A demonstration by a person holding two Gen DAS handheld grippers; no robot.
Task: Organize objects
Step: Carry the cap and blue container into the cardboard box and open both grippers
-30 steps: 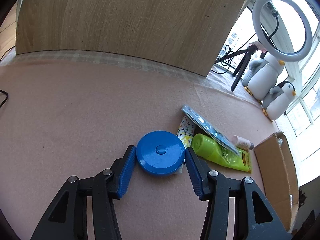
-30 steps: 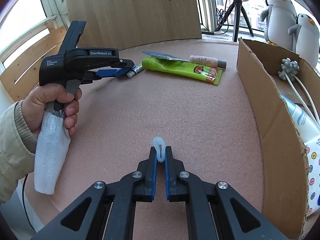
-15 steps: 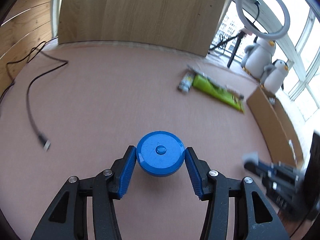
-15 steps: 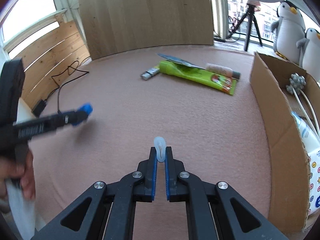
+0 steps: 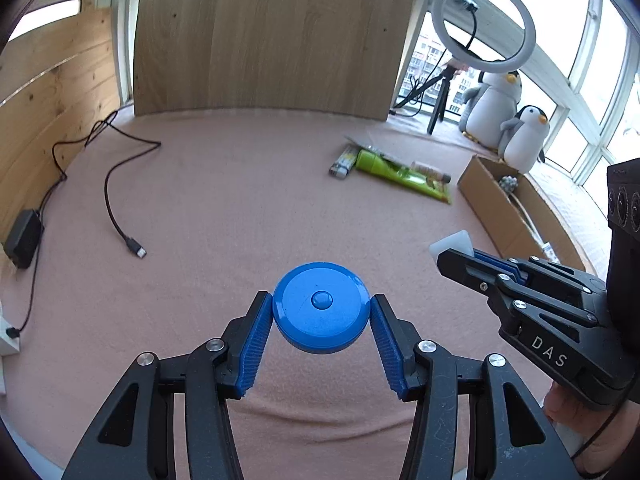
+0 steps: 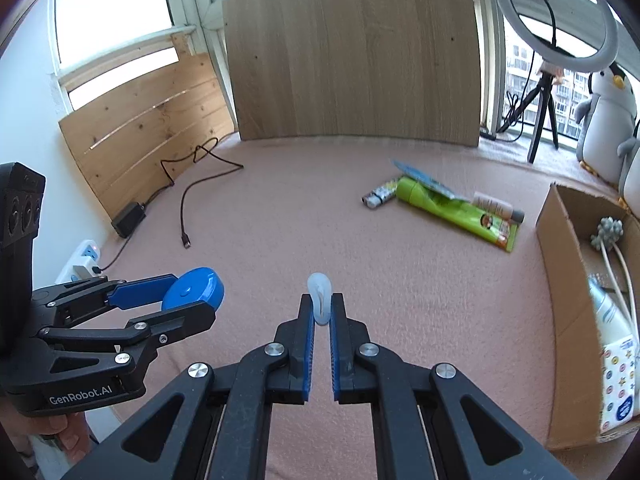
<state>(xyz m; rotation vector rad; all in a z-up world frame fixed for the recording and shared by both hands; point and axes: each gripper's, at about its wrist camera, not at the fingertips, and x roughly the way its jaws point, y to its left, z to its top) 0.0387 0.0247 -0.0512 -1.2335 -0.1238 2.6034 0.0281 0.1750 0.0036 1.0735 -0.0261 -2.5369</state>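
Since one second ago, left gripper (image 5: pixel 321 322) has withdrawn from the cluster of items, carrying the blue round case (image 5: pixel 321 312) with it; the green tube (image 5: pixel 402 169) that lay just past its right finger now sits well ahead and to the right. Fingers are spread about as wide as the case and clamp it on both sides, the case held between the blue pads (image 5: pixel 254 342), clear of the pink cloth (image 5: pixel 240 208). Right gripper (image 6: pixel 320 312) stays nearly closed on a small translucent white piece (image 6: pixel 319 298), which protrudes past the fingertips. In the right wrist view, the left gripper with the case appears to the left of the right fingers. Ahead and to the right of the right fingers stands the cardboard box (image 6: pixel 560 256), holding a white bottle (image 6: pixel 610 316); exact contents partly hidden. A black cable (image 5: pixel 116 184) lies ahead-left of the left fingers.
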